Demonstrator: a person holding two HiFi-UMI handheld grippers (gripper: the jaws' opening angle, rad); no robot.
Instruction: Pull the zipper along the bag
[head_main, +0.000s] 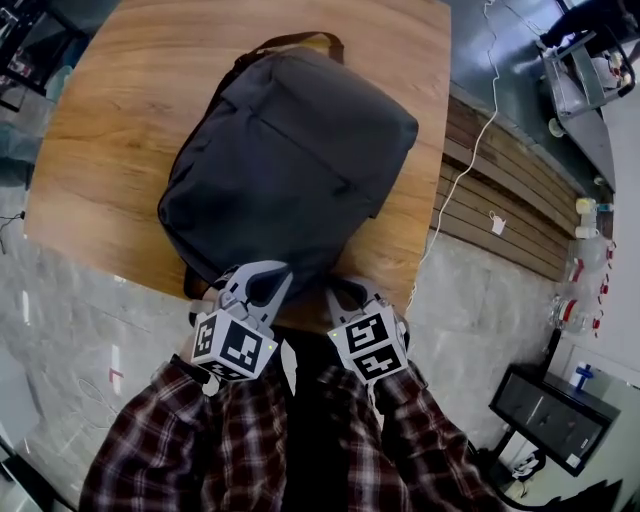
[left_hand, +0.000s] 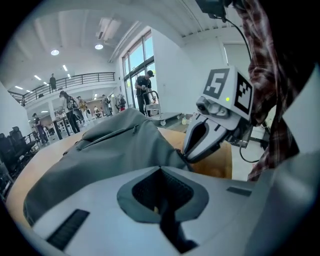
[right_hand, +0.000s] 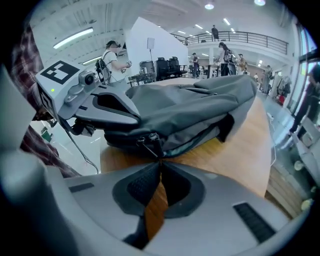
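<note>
A dark grey backpack (head_main: 290, 150) lies flat on the wooden table (head_main: 100, 180), its carry handle at the far end. Both grippers are at its near end, by the table's front edge. My left gripper (head_main: 256, 282) is shut on a fold of the bag's fabric (left_hand: 150, 157), which runs into its tips (left_hand: 160, 169). My right gripper (head_main: 350, 297) is shut on the zipper pull (right_hand: 147, 142), whose black tab enters its tips (right_hand: 159, 161). Beside the pull the zipper gapes, and pale lining (right_hand: 195, 140) shows along the bag's edge. The left gripper (right_hand: 135, 117) rests on top of the bag.
The table's front edge (head_main: 300, 325) lies directly under both grippers, with grey floor below. A slatted wooden platform (head_main: 500, 190) and a white cable (head_main: 470, 150) are to the right. A black cabinet (head_main: 555, 410) stands lower right. People stand far off in the hall.
</note>
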